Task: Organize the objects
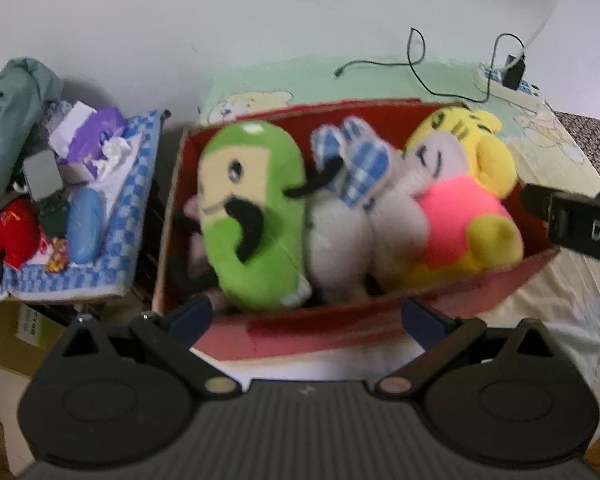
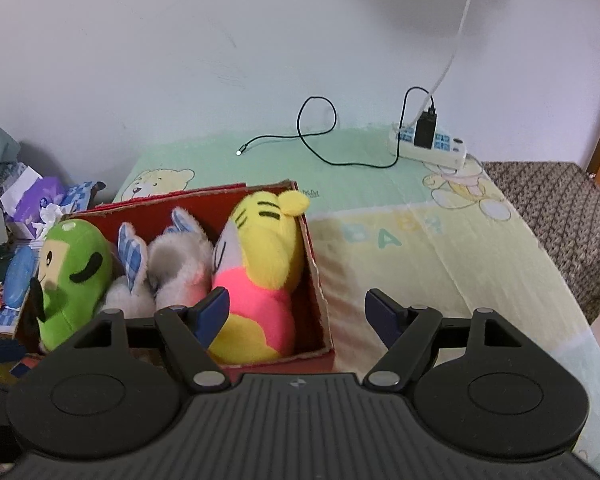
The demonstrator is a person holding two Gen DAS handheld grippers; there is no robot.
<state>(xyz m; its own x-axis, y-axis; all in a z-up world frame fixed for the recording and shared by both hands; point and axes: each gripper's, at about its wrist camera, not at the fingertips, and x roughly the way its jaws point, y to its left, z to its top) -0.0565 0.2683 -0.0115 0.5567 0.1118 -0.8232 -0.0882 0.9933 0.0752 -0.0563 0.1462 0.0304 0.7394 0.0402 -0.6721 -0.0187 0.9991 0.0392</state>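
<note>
A red cardboard box (image 1: 340, 328) sits on the bed and holds three plush toys: a green one with a black moustache (image 1: 252, 216), a grey-white rabbit with blue checked ears (image 1: 352, 208), and a yellow tiger in a pink shirt (image 1: 460, 208). The box (image 2: 320, 280), green toy (image 2: 76, 272), rabbit (image 2: 176, 268) and tiger (image 2: 260, 272) also show in the right wrist view. My left gripper (image 1: 306, 316) is open and empty, just in front of the box's near wall. My right gripper (image 2: 298, 310) is open and empty, above the box's right wall.
The bed sheet (image 2: 420, 248) with a bear print stretches right of the box. A power strip (image 2: 428, 144) and a black cable (image 2: 320, 132) lie at the back by the wall. A cluttered side table (image 1: 112, 216) with tissues and a blue case stands to the left.
</note>
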